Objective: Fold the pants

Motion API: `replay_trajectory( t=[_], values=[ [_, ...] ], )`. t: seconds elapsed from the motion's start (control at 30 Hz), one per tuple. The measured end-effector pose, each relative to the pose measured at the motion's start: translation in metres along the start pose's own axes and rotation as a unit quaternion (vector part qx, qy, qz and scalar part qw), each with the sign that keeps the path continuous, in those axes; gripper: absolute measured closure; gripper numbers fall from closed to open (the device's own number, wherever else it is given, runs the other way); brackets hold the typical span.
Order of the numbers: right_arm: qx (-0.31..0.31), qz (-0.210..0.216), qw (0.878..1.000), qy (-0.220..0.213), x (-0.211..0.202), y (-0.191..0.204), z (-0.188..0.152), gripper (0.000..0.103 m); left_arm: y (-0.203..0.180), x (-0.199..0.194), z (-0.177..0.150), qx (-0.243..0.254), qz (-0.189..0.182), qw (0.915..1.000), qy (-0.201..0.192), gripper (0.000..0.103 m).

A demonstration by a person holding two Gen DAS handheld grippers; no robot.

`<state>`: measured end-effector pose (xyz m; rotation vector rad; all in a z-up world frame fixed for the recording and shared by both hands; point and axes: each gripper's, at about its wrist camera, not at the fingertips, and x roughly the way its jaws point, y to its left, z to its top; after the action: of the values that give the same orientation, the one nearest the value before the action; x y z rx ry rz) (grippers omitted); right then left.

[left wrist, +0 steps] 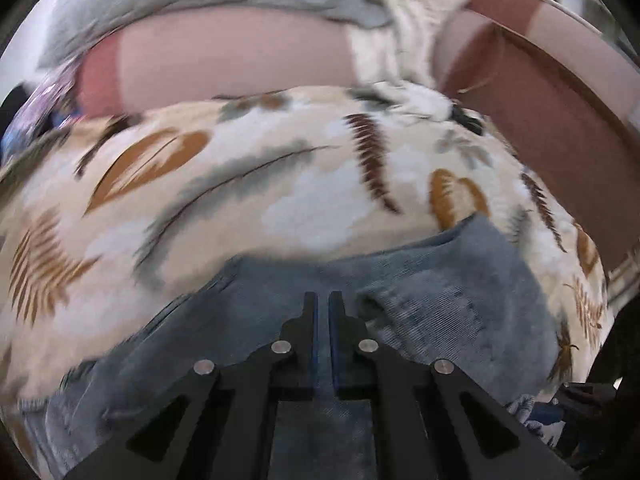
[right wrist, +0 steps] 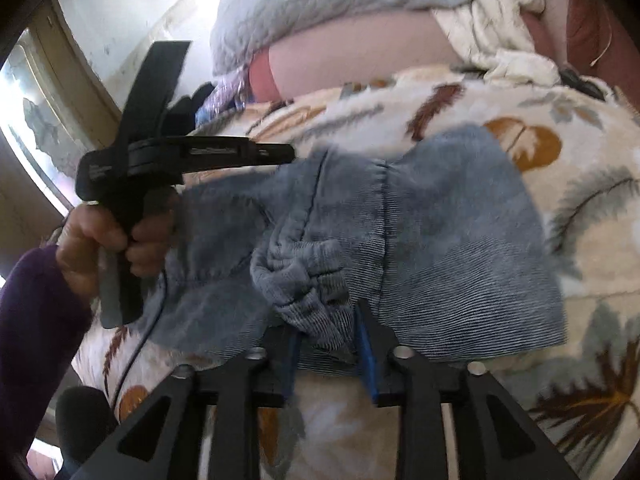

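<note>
- Two grippers are working one pair of blue-grey corduroy pants [right wrist: 440,240], which lie bunched on the leaf-print blanket [right wrist: 540,120], just in front of the pink pillow [right wrist: 352,68].
- Looks to me like mid-fold: one part has been carried over onto the rest, so the cloth sits doubled with a rumpled lump nearest the right gripper.
- Right gripper [right wrist: 328,344]: jaws partly apart, with the bunched waistband-ish lump between them. The blue pads don't seem to press on it, so I'd call it let go.
- Left gripper [left wrist: 323,300]: clenched nearly tight over the pants. Can't tell whether any fabric is pinched in that slit.
- From the right camera the left gripper reaches the pants' far edge, toward the pillow, held by a hand [right wrist: 108,240] in a purple sleeve.
- Next, I'd guess: flatten that lump, then grab an edge for another fold.
</note>
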<state>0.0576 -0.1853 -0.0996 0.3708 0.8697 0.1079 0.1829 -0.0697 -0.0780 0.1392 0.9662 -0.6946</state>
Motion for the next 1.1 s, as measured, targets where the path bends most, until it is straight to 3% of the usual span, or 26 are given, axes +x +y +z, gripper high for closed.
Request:
replay_trajectory(
  t=[0.07,0.1,0.2,0.27,0.37,0.47,0.6,0.67,0.83,1.0,1.1],
  values=[
    [-0.003,0.019,1.000,0.010,0.004,0.002,-0.002,0.041,0.002,-0.008,-0.005,-0.006,0.001,1.0000,-0.001,0.098],
    [-0.004,0.031,0.999,0.011,0.003,0.003,-0.002,0.038,0.000,-0.012,-0.006,-0.004,0.001,1.0000,-0.002,0.098],
    [0.000,0.066,0.998,0.009,-0.010,0.001,0.001,0.037,-0.019,-0.026,-0.004,0.010,-0.008,0.9998,-0.012,0.098],
    [0.032,0.120,0.992,0.006,-0.024,-0.011,0.004,0.036,-0.037,-0.027,0.000,0.032,-0.006,0.9994,-0.009,0.098],
    [0.073,0.156,0.985,-0.034,-0.047,-0.027,0.003,0.036,-0.061,-0.014,0.004,0.063,-0.005,0.9979,0.011,0.098],
    [0.116,0.121,0.983,-0.078,-0.062,-0.052,0.004,0.036,-0.077,0.007,0.001,0.089,0.026,0.9949,0.038,0.098],
    [0.150,0.054,0.986,-0.058,-0.048,-0.069,0.001,0.041,-0.085,0.025,-0.004,0.093,0.047,0.9927,0.060,0.098],
    [0.136,0.027,0.989,-0.044,-0.039,-0.064,0.000,0.046,-0.084,0.032,-0.008,0.091,0.054,0.9916,0.075,0.098],
    [0.074,-0.036,0.996,0.024,-0.015,-0.052,-0.012,0.046,-0.084,0.034,-0.019,0.102,0.072,0.9880,0.091,0.095],
    [0.056,-0.044,0.997,0.031,-0.011,-0.052,-0.017,0.045,-0.087,0.027,-0.030,0.113,0.084,0.9871,0.076,0.094],
    [0.027,-0.063,0.997,0.028,-0.012,-0.044,-0.018,0.046,-0.081,0.011,-0.033,0.085,0.080,0.9915,0.056,0.094]
  ],
)
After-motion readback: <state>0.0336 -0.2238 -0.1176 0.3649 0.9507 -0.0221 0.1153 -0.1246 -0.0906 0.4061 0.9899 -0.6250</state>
